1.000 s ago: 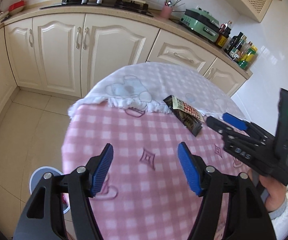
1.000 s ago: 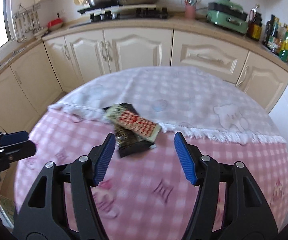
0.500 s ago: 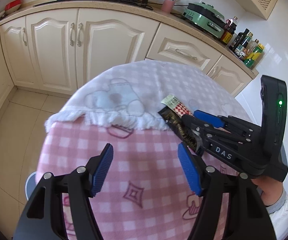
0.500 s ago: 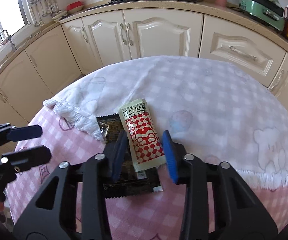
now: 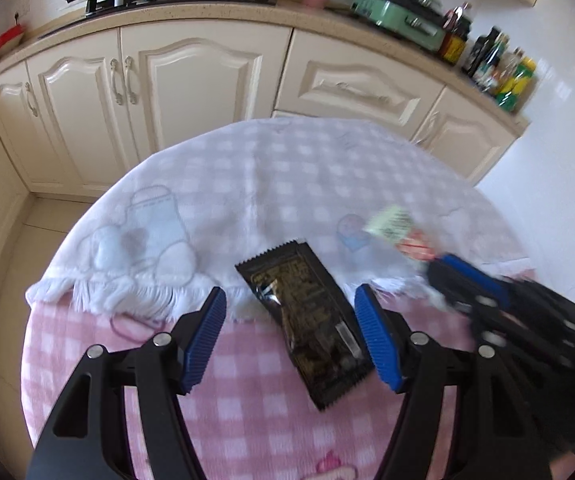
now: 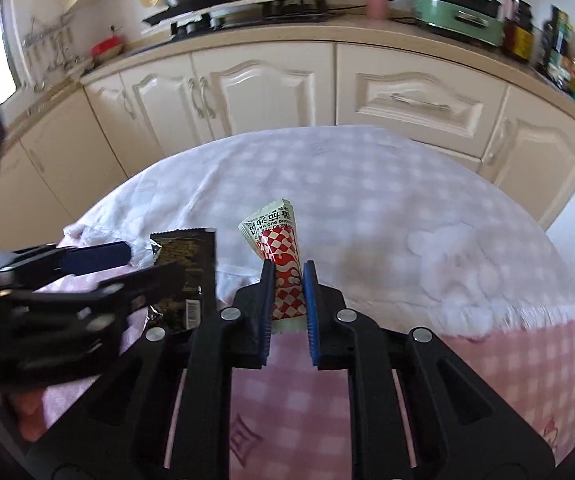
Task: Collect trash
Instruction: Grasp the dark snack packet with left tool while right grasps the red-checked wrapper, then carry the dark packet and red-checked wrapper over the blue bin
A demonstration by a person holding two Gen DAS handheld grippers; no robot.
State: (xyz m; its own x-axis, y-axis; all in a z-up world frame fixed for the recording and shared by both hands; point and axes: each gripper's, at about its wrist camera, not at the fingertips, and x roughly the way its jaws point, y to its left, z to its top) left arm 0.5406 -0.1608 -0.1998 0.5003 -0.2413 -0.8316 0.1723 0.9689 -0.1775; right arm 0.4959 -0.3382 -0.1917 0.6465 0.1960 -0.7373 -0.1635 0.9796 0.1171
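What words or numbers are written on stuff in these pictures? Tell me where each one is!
Red-checked packet, pinched in the right gripper: dark print on its pale green top, seen upside down, too distorted to read.
Black wrapper on the table: gold print and a barcode, too blurred to read.
Bottles on the counter: labels too small.
No text anywhere can be read for sure.

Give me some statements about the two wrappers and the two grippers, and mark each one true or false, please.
1. The right gripper is shut on the red-checked sachet. True; its jaws have just been closing.
2. The left gripper grips the black wrapper. False: it is open, with the wrapper lying between its fingers.
3. The black wrapper lies on the tablecloth. True.
4. The sachet lies flat on the table. False: it is lifted, pinched.
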